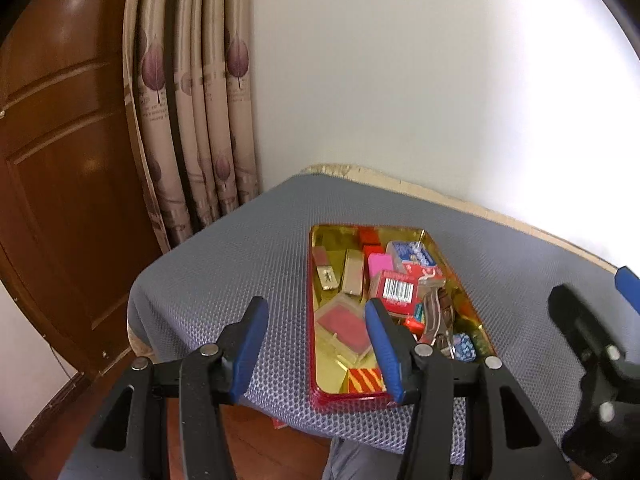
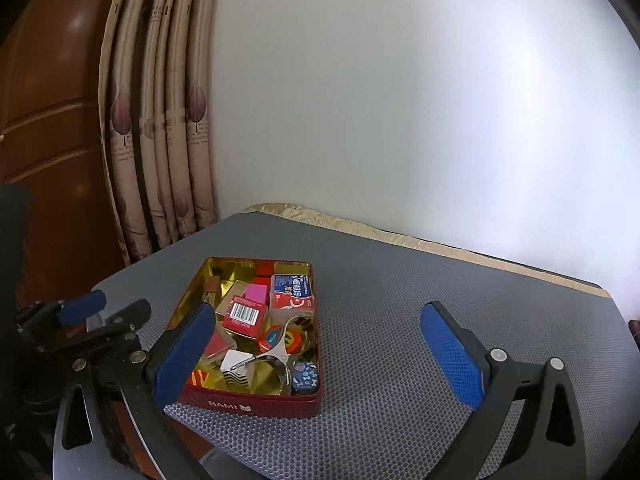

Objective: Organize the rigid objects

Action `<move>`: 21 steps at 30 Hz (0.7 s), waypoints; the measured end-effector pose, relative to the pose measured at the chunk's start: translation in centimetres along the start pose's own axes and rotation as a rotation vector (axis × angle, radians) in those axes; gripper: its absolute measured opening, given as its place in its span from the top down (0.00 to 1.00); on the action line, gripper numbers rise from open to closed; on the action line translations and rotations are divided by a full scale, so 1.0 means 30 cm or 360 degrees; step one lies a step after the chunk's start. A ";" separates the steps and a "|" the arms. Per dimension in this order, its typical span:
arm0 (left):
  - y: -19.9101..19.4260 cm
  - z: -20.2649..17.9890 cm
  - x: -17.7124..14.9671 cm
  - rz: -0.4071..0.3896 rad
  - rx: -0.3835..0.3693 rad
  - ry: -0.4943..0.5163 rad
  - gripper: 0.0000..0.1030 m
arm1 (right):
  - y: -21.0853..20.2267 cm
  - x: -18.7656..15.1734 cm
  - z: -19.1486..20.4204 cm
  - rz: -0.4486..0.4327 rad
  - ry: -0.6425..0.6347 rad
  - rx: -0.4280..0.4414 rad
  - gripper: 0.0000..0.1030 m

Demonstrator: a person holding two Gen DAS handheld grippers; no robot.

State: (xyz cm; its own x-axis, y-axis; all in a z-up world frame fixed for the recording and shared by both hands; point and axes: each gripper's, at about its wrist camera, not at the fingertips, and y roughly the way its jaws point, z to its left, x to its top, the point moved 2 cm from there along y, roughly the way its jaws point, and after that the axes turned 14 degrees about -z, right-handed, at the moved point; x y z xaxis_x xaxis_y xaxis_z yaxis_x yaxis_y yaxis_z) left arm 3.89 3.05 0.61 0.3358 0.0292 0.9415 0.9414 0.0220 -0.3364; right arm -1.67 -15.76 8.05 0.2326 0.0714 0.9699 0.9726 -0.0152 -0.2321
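Note:
A red tin (image 1: 352, 397) (image 2: 256, 403) with a gold inside stands on the grey mat, near its front edge. It holds several small things: a red barcode box (image 1: 394, 290) (image 2: 245, 316), a pink block (image 1: 381, 263), a blue and red packet (image 2: 291, 290), a metal clip (image 2: 276, 356) and gold bars (image 1: 352, 272). My left gripper (image 1: 316, 346) is open and empty, low over the tin's left rim. My right gripper (image 2: 320, 354) is open and empty, wide apart above the tin's front right part; it also shows in the left wrist view (image 1: 592, 300).
The grey mat (image 2: 420, 320) covers a small table against a white wall. A curtain (image 1: 192, 120) and a brown wooden door (image 1: 60, 160) stand to the left. The mat's front edge drops to a wooden floor (image 1: 256, 444).

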 end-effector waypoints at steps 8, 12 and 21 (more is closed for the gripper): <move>-0.021 0.061 -0.008 -0.0011 0.0033 -0.0179 0.50 | -0.024 0.004 -0.005 -0.0027 -0.0008 -0.0011 0.01; -0.039 0.039 -0.024 0.0023 0.0037 -0.0069 0.50 | -0.032 0.002 -0.004 -0.0029 -0.0018 0.0006 0.01; -0.048 -0.023 -0.029 0.0024 0.0025 0.0088 0.50 | -0.026 -0.004 -0.013 -0.0006 0.0017 -0.0008 0.01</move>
State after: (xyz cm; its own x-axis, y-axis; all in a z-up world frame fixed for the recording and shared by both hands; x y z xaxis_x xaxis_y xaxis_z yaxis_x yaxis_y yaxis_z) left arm 2.27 2.31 0.28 0.3514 -0.0257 0.9359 0.9359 0.0379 -0.3503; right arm -2.44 -16.15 8.13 0.2290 0.0607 0.9715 0.9734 -0.0201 -0.2282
